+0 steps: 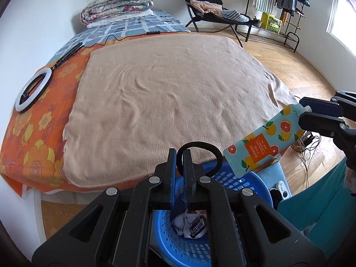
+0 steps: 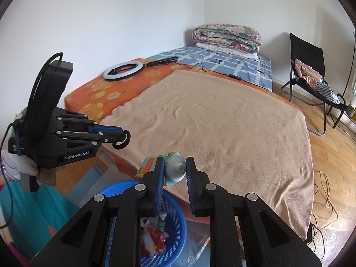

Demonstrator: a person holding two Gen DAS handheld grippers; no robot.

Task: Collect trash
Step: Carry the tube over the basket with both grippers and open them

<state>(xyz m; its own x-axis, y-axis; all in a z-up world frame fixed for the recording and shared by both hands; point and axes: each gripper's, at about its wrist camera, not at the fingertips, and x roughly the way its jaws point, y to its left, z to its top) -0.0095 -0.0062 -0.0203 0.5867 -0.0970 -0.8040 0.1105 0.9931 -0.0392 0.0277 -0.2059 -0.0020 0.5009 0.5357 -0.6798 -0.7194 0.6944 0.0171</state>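
My left gripper (image 1: 179, 155) is shut on a black hair tie (image 1: 201, 158) and holds it above the blue basket (image 1: 222, 175); it also shows in the right wrist view (image 2: 124, 136) with the hair tie (image 2: 122, 144). My right gripper (image 2: 175, 166) is shut on the capped end of a citrus-print pouch (image 2: 175, 170), over the blue basket (image 2: 175, 224). In the left wrist view the pouch (image 1: 262, 142) hangs from the right gripper (image 1: 308, 112) above the basket's rim. A Snickers wrapper (image 1: 198, 224) and other wrappers lie in the basket.
A bed with a beige blanket (image 1: 169, 102) fills the middle. A ring light (image 1: 33, 91) lies on the orange sheet. Folded quilts (image 1: 118, 4) sit at the far end. A black chair (image 1: 211, 9) and a clothes rack (image 1: 284, 6) stand on the wooden floor. Cables (image 2: 322, 191) trail by the bed.
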